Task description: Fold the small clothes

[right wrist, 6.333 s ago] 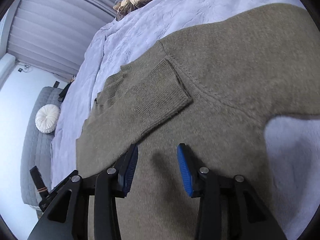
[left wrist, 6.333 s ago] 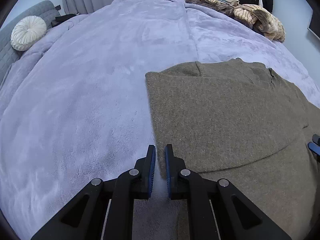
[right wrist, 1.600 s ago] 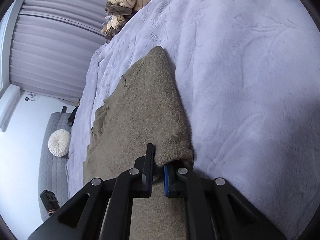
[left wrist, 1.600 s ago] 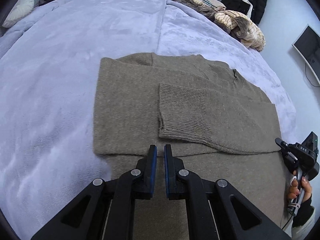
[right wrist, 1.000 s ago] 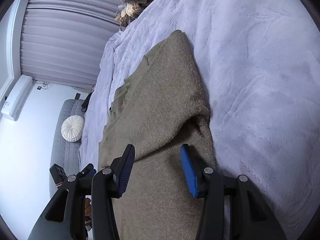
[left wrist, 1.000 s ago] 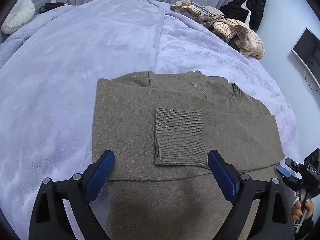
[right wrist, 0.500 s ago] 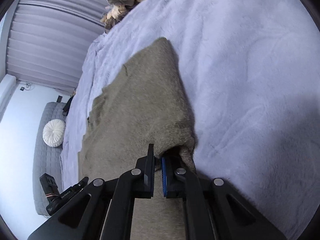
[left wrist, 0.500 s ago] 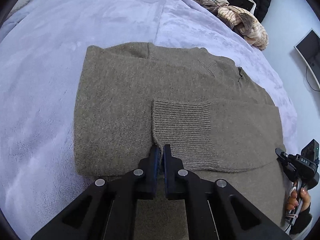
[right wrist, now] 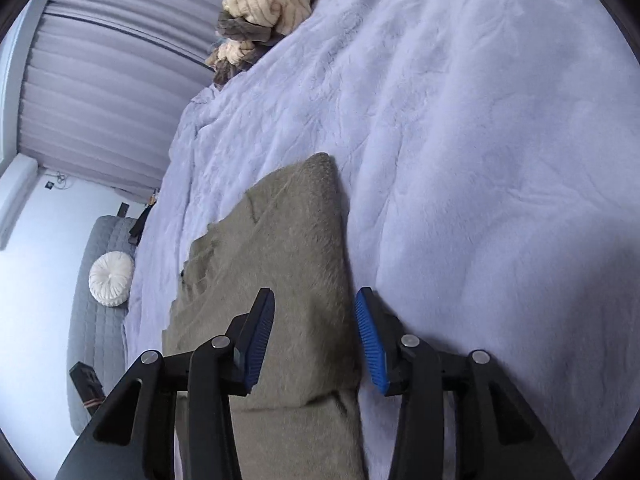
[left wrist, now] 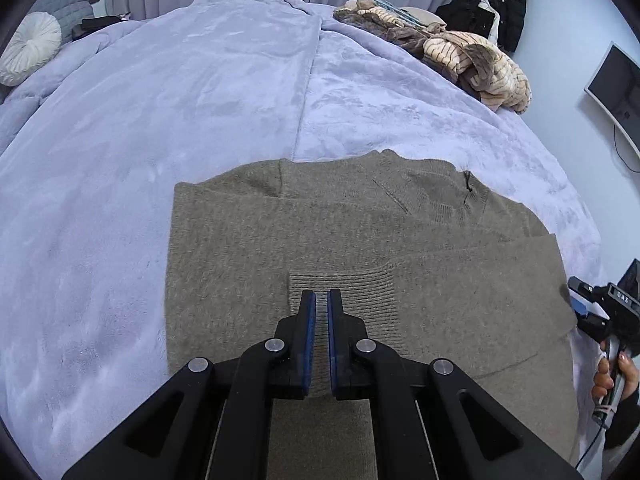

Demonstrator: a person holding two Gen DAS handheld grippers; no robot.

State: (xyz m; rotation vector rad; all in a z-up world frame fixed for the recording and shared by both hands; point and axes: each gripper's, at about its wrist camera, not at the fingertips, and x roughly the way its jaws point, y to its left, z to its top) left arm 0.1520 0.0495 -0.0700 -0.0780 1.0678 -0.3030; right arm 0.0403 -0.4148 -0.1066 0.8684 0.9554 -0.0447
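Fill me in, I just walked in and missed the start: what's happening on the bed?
A person with a hand-held gripper in each hand is folding an olive-brown sweater laid on a lavender blanket. Both sleeves are already folded across the body. The left hand-held gripper is nearly closed over a ribbed cuff; whether it pinches the knit is unclear. The right hand-held gripper is open, straddling the sweater's right edge.

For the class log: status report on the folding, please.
Left hand-held gripper shut over ribbed cuff. Right hand-held gripper open, straddling olive sweater edge. Nothing obstructing.
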